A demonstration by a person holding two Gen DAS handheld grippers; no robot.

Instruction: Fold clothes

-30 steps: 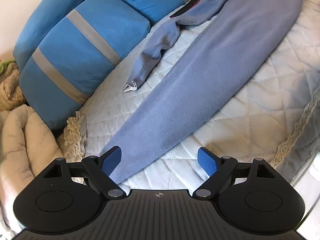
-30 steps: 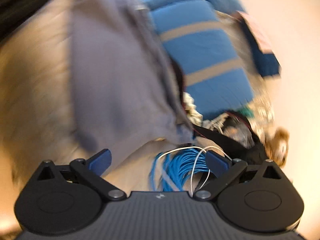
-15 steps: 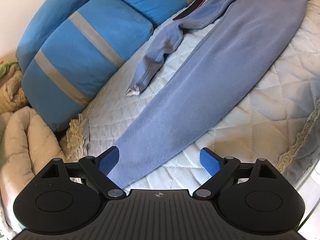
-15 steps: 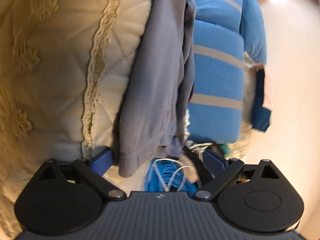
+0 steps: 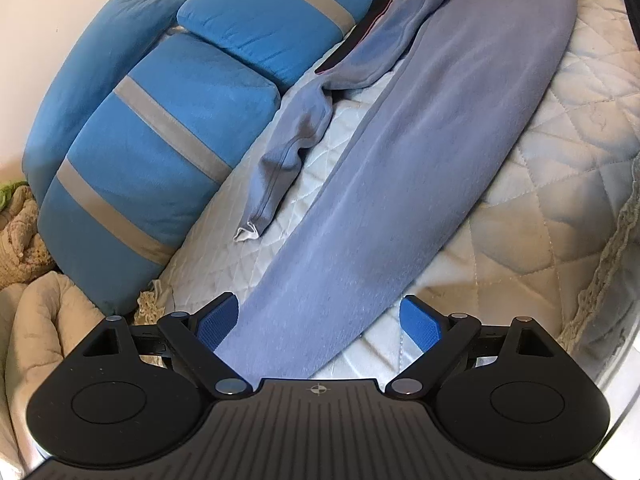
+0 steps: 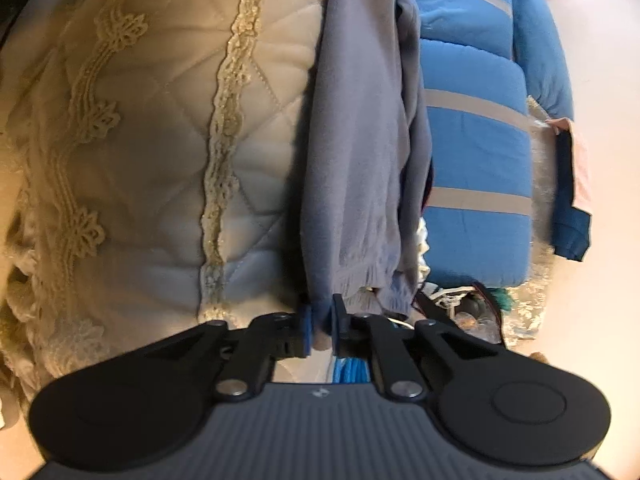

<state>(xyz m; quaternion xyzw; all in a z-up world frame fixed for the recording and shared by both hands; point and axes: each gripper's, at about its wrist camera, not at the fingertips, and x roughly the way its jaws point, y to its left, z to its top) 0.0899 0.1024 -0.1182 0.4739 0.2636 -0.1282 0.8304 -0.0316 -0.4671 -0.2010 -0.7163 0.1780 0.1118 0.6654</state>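
Lavender-grey trousers (image 5: pixel 420 160) lie stretched along a quilted bedcover (image 5: pixel 552 184); one leg runs straight toward me, the other leg (image 5: pixel 296 140) is crumpled beside it. My left gripper (image 5: pixel 318 312) is open just over the straight leg's cuff end, its blue pads either side of the cloth and apart from it. In the right wrist view the trousers (image 6: pixel 352 140) hang over the bed's edge. My right gripper (image 6: pixel 320 314) is closing, and its pads pinch a corner of the gathered waistband (image 6: pixel 360 280).
Blue cushions with grey stripes (image 5: pixel 152 140) line the left of the bed and appear again as cushions (image 6: pixel 476 160) on the right. A beige blanket (image 5: pixel 40 340) bunches at the lower left. Lace trim (image 6: pixel 224 140) borders the bedcover. A blue cable coil (image 6: pixel 352 372) lies below the waistband.
My right gripper went from wide open to pinched on the waistband corner and dropped lower. My left gripper crept forward over the leg's cuff end, still open.
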